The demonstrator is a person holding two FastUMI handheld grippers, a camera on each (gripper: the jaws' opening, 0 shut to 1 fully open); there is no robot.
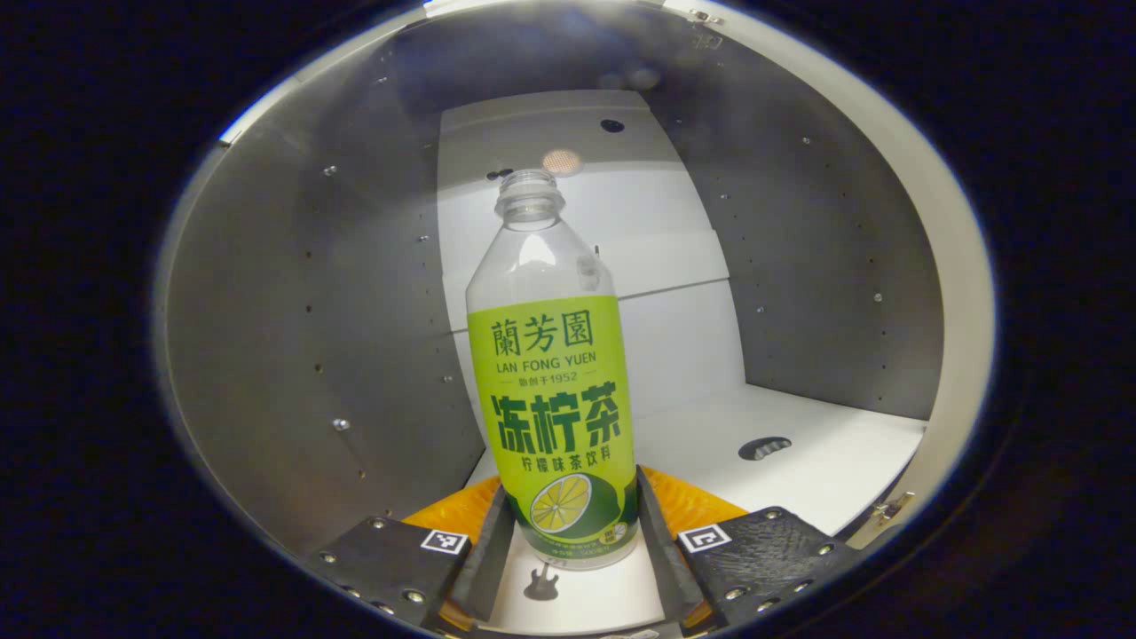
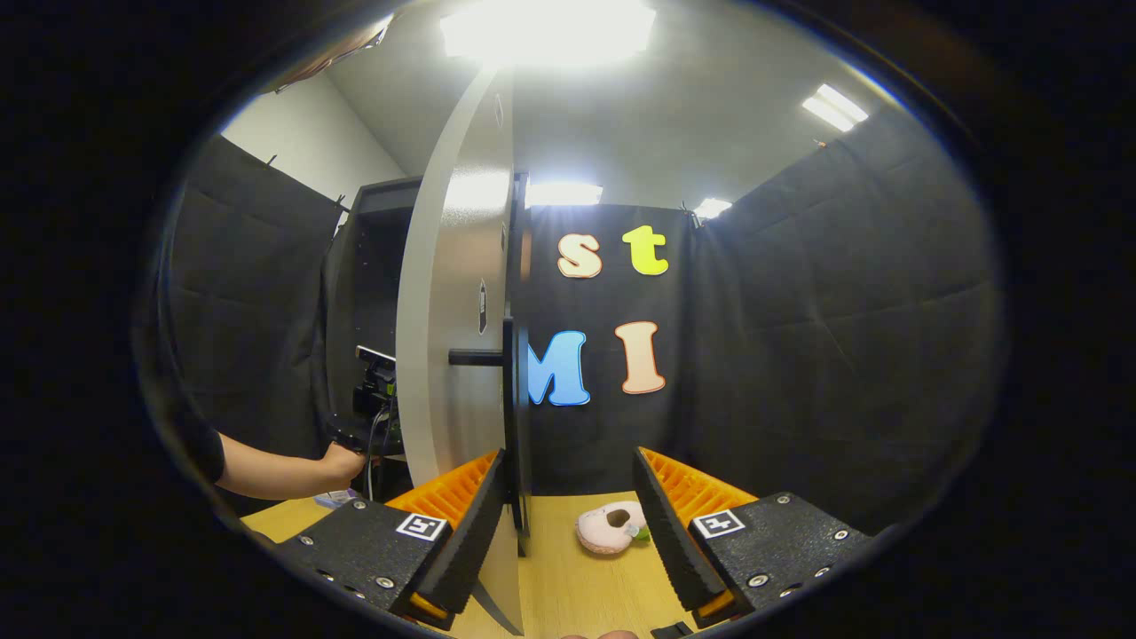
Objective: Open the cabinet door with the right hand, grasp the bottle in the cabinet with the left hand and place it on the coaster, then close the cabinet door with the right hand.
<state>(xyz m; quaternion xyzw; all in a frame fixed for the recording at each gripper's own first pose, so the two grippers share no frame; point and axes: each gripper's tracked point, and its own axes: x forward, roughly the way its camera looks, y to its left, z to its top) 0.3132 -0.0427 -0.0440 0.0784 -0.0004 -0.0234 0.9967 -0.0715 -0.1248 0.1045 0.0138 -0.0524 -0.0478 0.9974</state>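
- While I look along the left hand-held gripper [image 1: 568,532], I see the bottle [image 1: 552,373] standing upright on the white floor of the cabinet [image 1: 825,479], at the centre of the left gripper view.
- The bottle is clear, uncapped at its neck, with a green label round its lower body.
- Both fingers [image 1: 486,555] of the left hand-held gripper flank the bottle's base, one at 7 o'clock and one at 5 o'clock; they sit tight against the label on each side, so I read this one as clamped on the bottle.
- The cabinet's grey side walls run off at 9 o'clock and 3 o'clock, and its white back panel stands at 12 o'clock behind the bottle.
- A dark oval hole [image 1: 764,448] lies in the cabinet floor at about 4 o'clock from the bottle.
- In the right gripper view, the cabinet door [image 2: 453,355] stands open, edge-on to me, rising from 6 o'clock towards 12.
- The right hand-held gripper [image 2: 568,524] has its fingers spread apart; the left finger lies against the door's dark handle [image 2: 513,417], the right finger well clear of it.
- At 8 o'clock a person's hand [image 2: 342,461] holds the other hand-held gripper at the cabinet opening.
- On the wooden table [image 2: 568,586], between the right fingers, lies a small pink plush toy [image 2: 611,526].
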